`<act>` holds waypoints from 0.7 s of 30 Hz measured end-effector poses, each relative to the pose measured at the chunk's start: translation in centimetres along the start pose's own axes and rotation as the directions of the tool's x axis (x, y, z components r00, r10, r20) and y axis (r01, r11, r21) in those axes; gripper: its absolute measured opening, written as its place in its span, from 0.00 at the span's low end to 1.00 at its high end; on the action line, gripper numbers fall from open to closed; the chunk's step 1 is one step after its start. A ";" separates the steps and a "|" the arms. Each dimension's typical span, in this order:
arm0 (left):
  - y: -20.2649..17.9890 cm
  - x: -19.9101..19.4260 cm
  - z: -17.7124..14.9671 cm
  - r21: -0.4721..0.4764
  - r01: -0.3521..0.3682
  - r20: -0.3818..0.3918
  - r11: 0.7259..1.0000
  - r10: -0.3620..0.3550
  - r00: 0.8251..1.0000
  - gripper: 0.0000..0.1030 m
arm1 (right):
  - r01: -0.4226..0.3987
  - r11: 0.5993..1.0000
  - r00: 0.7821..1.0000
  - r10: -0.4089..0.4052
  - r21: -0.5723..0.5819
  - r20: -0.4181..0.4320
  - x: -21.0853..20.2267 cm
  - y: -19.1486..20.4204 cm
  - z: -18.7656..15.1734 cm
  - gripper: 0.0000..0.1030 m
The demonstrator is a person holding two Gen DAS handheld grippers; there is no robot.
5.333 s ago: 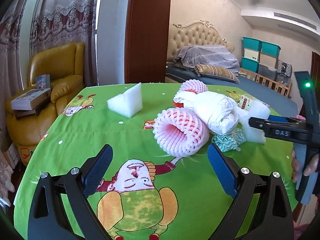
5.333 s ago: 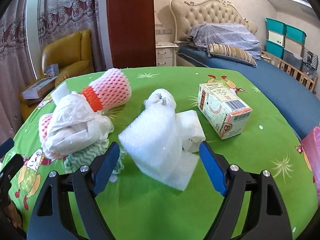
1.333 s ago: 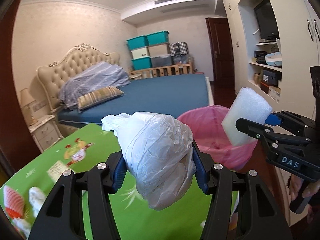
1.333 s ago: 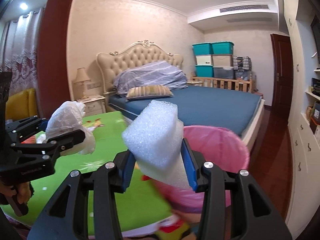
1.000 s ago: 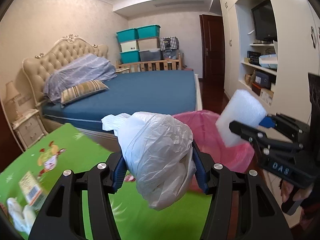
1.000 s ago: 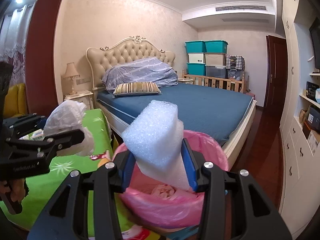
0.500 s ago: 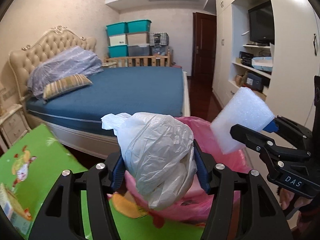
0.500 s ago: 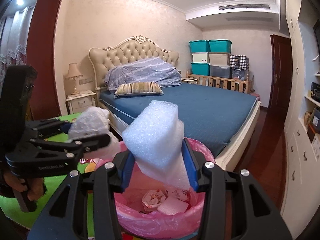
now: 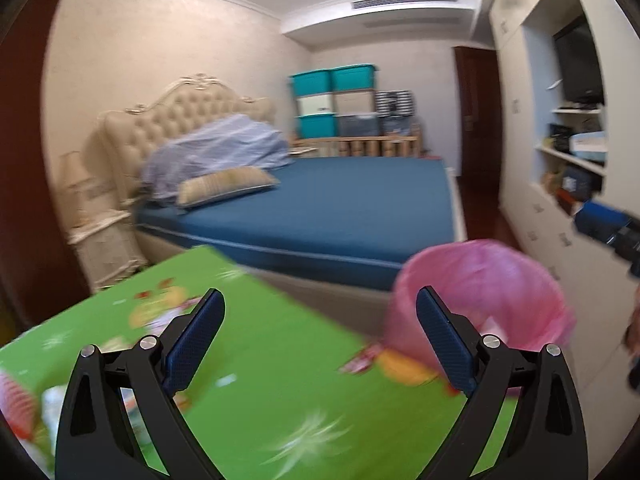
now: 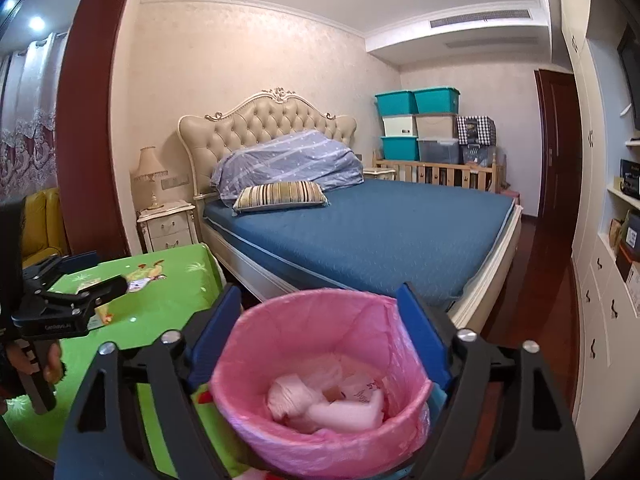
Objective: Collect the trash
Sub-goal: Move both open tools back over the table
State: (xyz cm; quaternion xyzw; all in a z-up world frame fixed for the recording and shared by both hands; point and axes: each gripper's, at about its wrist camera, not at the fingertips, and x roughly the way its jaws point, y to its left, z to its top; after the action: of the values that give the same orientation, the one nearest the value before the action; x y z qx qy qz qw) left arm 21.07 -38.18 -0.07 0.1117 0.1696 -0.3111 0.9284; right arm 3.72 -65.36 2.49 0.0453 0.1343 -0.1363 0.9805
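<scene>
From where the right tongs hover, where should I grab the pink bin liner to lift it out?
Grip the pink bin liner at its rolled rim nearest the right tongs, coming from above; that folded edge stands proud of the bin, a thin lip to pinch.

Surface finishes noted

My bin liner [image 10: 320, 440] is thin glossy pink plastic, crinkled; desk [image 10: 168, 292] cover smooth printed green; bed [image 10: 380, 232] blue matt cloth, headboard [image 10: 268, 128] tufted leather-look.
</scene>
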 end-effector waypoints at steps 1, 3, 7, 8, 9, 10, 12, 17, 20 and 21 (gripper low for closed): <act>0.9 -1.1 -0.5 0.005 -0.025 -0.003 1.000 0.025 1.000 0.88 | -0.007 1.000 1.000 0.007 -0.009 0.007 -0.3 1.0 0.4 0.81; 2.4 -3.1 -1.3 0.012 -0.056 -0.008 0.998 0.056 0.998 0.88 | -0.031 0.999 0.999 0.032 -0.024 0.017 -0.9 3.4 0.5 0.86; 5.3 -7.2 -3.5 0.014 -0.092 -0.029 0.996 0.093 0.995 0.93 | -0.091 0.995 0.996 0.091 -0.032 -0.005 -1.0 8.3 0.2 0.88; 5.8 -8.0 -3.9 0.017 -0.096 -0.028 0.995 0.097 0.995 0.94 | -0.107 0.994 0.994 0.107 -0.033 -0.015 -0.7 9.7 -0.1 0.88; 6.6 -9.2 -4.5 0.023 -0.110 -0.026 0.994 0.111 0.994 0.94 | -0.123 0.992 0.992 0.122 -0.035 -0.025 -0.5 10.9 -0.6 0.88; 7.4 -10.2 -5.2 0.027 -0.126 -0.026 0.992 0.127 0.992 0.94 | -0.139 0.990 0.990 0.138 -0.036 -0.036 -0.3 12.2 -1.0 0.88; 9.0 -11.9 -6.2 0.022 -0.150 -0.031 0.988 0.151 0.988 0.94 | -0.180 0.983 0.981 0.176 -0.038 -0.076 0.5 14.9 -2.1 0.88; 14.1 -16.1 -9.3 -0.063 -0.218 -0.076 0.974 0.213 0.974 0.94 | -0.260 0.964 0.951 0.246 -0.054 -0.189 2.6 21.3 -4.9 0.88; 17.0 -19.2 -11.6 -0.128 -0.267 -0.095 0.955 0.256 0.962 0.94 | -0.314 0.946 0.928 0.288 -0.083 -0.235 3.1 25.2 -6.1 0.88; 17.9 -20.3 -12.4 -0.147 -0.285 -0.100 0.947 0.273 0.957 0.94 | -0.329 0.940 0.922 0.298 -0.093 -0.245 3.2 26.3 -6.3 0.88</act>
State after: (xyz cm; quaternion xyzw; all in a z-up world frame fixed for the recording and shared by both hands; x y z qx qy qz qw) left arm 13.82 -9.32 -1.84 0.0720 0.2128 -0.1573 0.9617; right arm 12.46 -40.22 -3.09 0.0163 0.2455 0.0378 0.9685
